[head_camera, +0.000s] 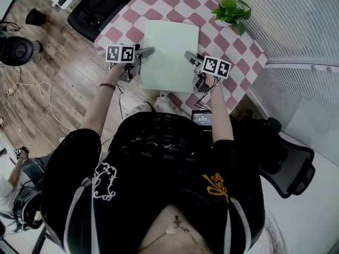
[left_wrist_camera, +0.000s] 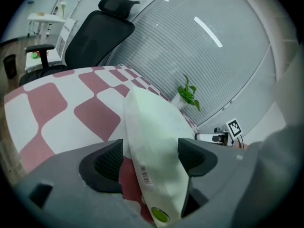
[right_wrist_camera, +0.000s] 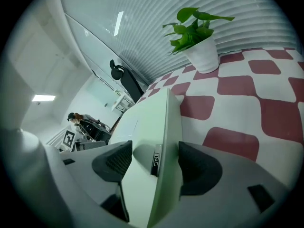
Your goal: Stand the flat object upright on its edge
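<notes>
A flat pale-green package (head_camera: 169,54) lies on the pink-and-white checked table (head_camera: 175,4), its broad face up in the head view. My left gripper (head_camera: 147,52) is at its left edge and my right gripper (head_camera: 189,56) at its right edge. In the left gripper view the package (left_wrist_camera: 152,127) sits between the open jaws of my left gripper (left_wrist_camera: 149,156), with a gap at the left pad (left_wrist_camera: 107,163). In the right gripper view the package's thin edge (right_wrist_camera: 147,122) runs between the open jaws of my right gripper (right_wrist_camera: 154,160).
A potted plant (head_camera: 232,9) stands at the table's far right corner. A black office chair (head_camera: 103,7) is beyond the table's left side, another chair (head_camera: 288,163) is at my right. The table's near edge is just below the grippers.
</notes>
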